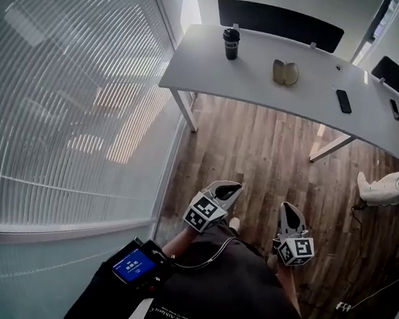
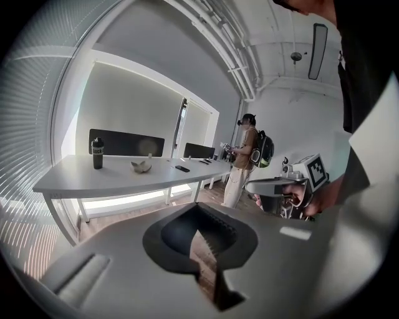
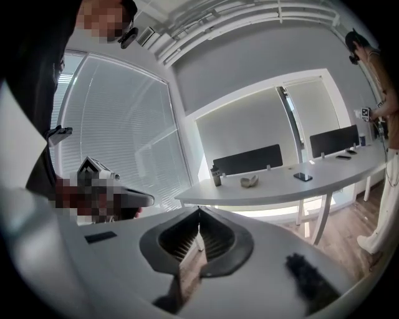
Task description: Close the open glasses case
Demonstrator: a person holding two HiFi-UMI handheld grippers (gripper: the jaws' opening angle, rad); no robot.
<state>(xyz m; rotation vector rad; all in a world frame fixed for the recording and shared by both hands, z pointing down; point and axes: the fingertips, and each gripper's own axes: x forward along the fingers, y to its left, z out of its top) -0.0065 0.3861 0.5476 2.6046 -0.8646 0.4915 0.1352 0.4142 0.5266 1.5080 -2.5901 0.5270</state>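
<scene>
While the person is standing well apart from the white table (image 1: 213,77), the left gripper (image 1: 228,190) and the right gripper (image 1: 291,212) are hanging low, both with jaws pressing together on nothing. The open glasses case (image 1: 285,72) is lying on the table, between a black bottle (image 1: 230,43) and a dark phone (image 1: 343,100).

Black bottle (image 1: 230,43), phone (image 1: 343,100) on table (image 1: 248,80)

The glasses case (image 1: 285,72) lies open on the white table (image 1: 261,88), its two pale beige halves spread apart, with their hollows facing upward. It sits near the middle of the tabletop, between a black cup (image 1: 230,43) and a black phone (image 1: 343,100), apart from both, touched by nothing.
</scene>
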